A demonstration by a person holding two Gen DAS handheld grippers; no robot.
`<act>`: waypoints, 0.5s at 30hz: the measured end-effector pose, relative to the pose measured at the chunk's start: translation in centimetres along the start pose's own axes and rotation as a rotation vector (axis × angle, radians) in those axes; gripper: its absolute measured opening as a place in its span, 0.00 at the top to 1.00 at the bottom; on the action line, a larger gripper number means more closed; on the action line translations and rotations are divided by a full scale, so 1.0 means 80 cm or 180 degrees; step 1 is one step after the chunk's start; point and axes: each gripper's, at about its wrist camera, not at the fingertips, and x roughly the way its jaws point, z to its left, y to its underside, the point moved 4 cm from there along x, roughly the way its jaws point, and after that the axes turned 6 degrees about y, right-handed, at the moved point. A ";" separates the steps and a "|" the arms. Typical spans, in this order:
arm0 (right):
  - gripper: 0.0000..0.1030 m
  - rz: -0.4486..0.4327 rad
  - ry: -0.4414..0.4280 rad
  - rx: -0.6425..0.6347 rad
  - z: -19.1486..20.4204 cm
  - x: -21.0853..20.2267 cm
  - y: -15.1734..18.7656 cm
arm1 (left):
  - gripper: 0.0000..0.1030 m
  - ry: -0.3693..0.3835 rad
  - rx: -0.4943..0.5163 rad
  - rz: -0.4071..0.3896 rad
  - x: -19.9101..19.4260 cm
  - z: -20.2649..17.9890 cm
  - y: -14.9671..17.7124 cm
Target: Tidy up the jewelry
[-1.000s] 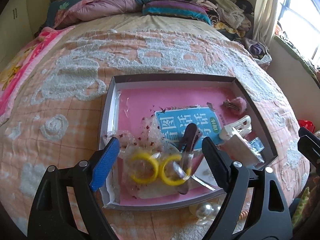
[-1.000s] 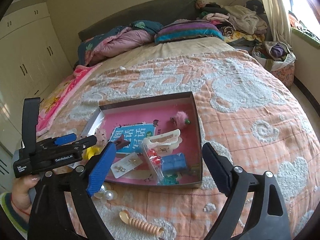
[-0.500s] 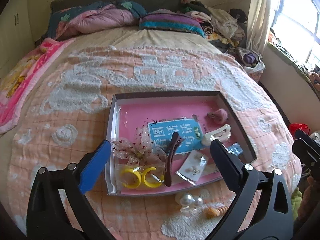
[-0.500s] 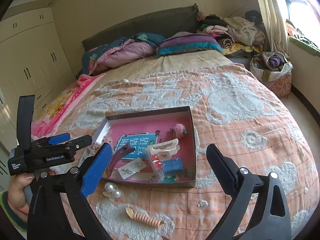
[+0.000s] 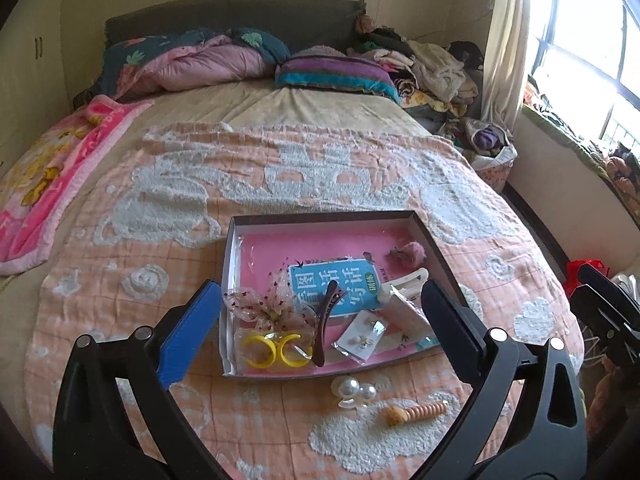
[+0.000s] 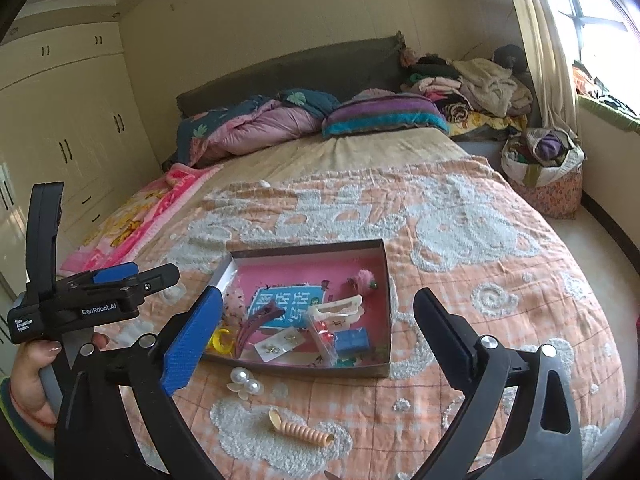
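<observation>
A shallow box with a pink floor (image 5: 236,264) (image 6: 386,280) lies on the bed. In it are a yellow ring pair (image 5: 272,350), a brown hair clip (image 5: 326,326) (image 6: 256,322), a lace bow (image 5: 264,306), an earring card (image 5: 362,336) (image 6: 280,344), a white claw clip (image 6: 336,308), a pink pompom (image 5: 408,254) and a blue block (image 6: 352,340). A pearl clip (image 5: 354,390) (image 6: 244,380) and a beige spiral clip (image 5: 416,412) (image 6: 300,432) lie on the blanket in front of the box. My left gripper (image 5: 320,332) is open and empty, raised above the box's near edge. My right gripper (image 6: 316,340) is open and empty.
The orange and white blanket (image 5: 320,176) covers the round bed. Pillows and a quilt (image 5: 208,64) lie at the headboard, clothes (image 5: 432,64) are piled at the back right. A wardrobe (image 6: 68,120) stands left; the bed edge drops off at the right (image 6: 600,240).
Both grippers have pulled back and up from the box. The brown hair clip and yellow rings, between the left fingers a second ago, lie in the box.
</observation>
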 end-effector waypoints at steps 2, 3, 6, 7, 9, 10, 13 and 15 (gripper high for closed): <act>0.07 -0.0042 -0.0010 -0.0004 0.000 -0.010 -0.002 | 0.09 -0.0002 0.0010 -0.0051 -0.011 -0.003 -0.001; 0.07 -0.0067 -0.0010 -0.0008 0.000 -0.015 -0.003 | 0.09 0.0005 0.0013 -0.0071 -0.015 -0.004 -0.001; 0.07 -0.0118 -0.0020 -0.0018 0.001 -0.028 -0.006 | 0.09 0.0014 0.0022 -0.0115 -0.027 -0.007 -0.001; 0.07 -0.0146 -0.0019 -0.0018 0.002 -0.035 -0.007 | 0.09 0.0025 0.0033 -0.0128 -0.033 -0.010 0.000; 0.07 -0.0179 -0.0027 -0.0020 0.001 -0.042 -0.008 | 0.09 0.0035 0.0048 -0.0156 -0.040 -0.014 0.000; 0.07 -0.0199 -0.0034 -0.0026 0.002 -0.049 -0.008 | 0.09 0.0044 0.0056 -0.0170 -0.044 -0.016 0.001; 0.07 -0.0258 -0.0038 -0.0039 0.001 -0.063 -0.009 | 0.09 0.0071 0.0096 -0.0219 -0.057 -0.026 0.003; 0.07 -0.0289 -0.0038 -0.0048 0.001 -0.071 -0.010 | 0.09 0.0094 0.0125 -0.0248 -0.065 -0.032 0.004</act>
